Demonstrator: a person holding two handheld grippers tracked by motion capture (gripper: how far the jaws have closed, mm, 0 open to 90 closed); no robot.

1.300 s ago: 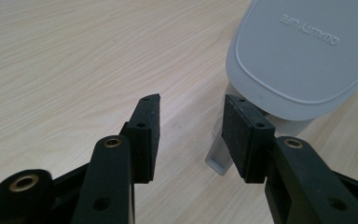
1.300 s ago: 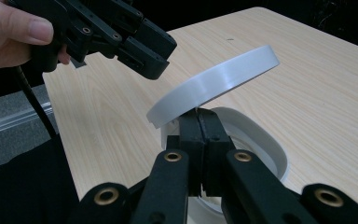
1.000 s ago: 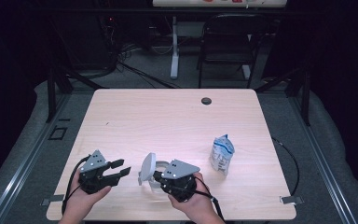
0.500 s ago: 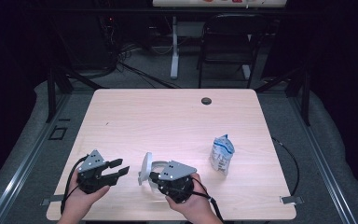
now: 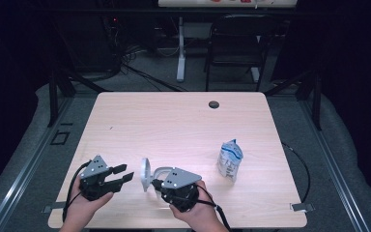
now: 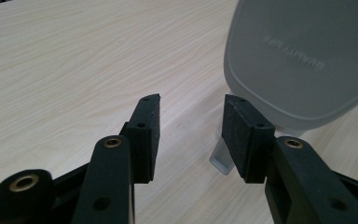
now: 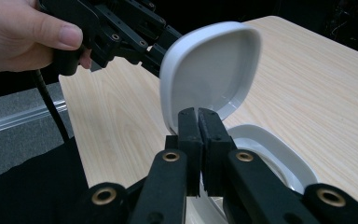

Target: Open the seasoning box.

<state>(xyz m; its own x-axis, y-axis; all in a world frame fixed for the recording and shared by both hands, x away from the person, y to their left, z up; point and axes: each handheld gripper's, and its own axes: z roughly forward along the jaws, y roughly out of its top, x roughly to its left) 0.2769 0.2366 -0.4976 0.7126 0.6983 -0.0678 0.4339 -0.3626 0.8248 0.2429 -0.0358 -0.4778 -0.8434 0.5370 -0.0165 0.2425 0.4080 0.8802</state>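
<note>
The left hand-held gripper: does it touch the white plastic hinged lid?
Apart. In the left gripper view, the open left hand-held gripper has bare table between its pads, the white plastic hinged lid beyond them.

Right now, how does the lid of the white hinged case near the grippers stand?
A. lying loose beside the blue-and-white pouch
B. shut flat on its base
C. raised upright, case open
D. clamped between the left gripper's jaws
C: the lid stands upright above the base in the right gripper view, and the left gripper has nothing between its open jaws.

Far tabletop (image 5: 174, 121) lies open; only a pouch (image 5: 230, 159) stands at the right.
</note>
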